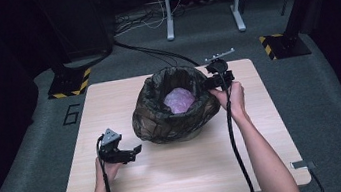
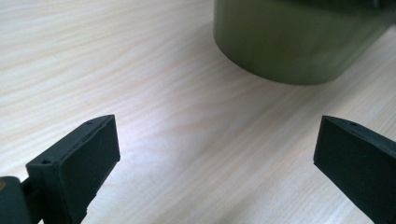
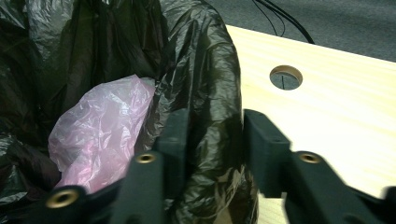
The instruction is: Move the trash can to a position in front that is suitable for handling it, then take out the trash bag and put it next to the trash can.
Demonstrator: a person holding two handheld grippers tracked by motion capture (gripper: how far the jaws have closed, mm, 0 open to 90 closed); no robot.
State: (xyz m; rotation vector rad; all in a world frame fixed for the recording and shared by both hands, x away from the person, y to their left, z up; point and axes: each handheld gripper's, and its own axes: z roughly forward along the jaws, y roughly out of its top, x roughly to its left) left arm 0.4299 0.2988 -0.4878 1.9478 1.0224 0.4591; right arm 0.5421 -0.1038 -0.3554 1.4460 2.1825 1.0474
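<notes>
Scene: a pale wooden rectangular surface [image 1: 178, 165] carried a round olive-green bin [image 2: 289, 42] lined with a crinkled black plastic bag [image 1: 161, 117], standing just past the centre.
Contents: a crumpled pink translucent plastic bag [image 1: 179, 100] lay inside the liner, near the middle of the opening.
Right gripper [image 1: 212, 82]: it was at the bin's rim at about 3 o'clock, one jaw inside the liner and one outside, with the folded-over black plastic between them. The jaws were part closed around that fold; a firm pinch could not be told from the right gripper view.
Left gripper [image 1: 133, 151]: it hovered over bare surface at about 8 o'clock from the bin, near it but apart, jaws spread wide with nothing between them.
Step in hand: judged to be taking hold of the liner's rim on the right side, either to lift the liner out or to gather its mouth.
Next move: it likely called for a tighter pinch on the fold, and for the left gripper to come up to the rim at 9 o'clock.
Risk: thin plastic might slip or tear if pulled from one side alone.
</notes>
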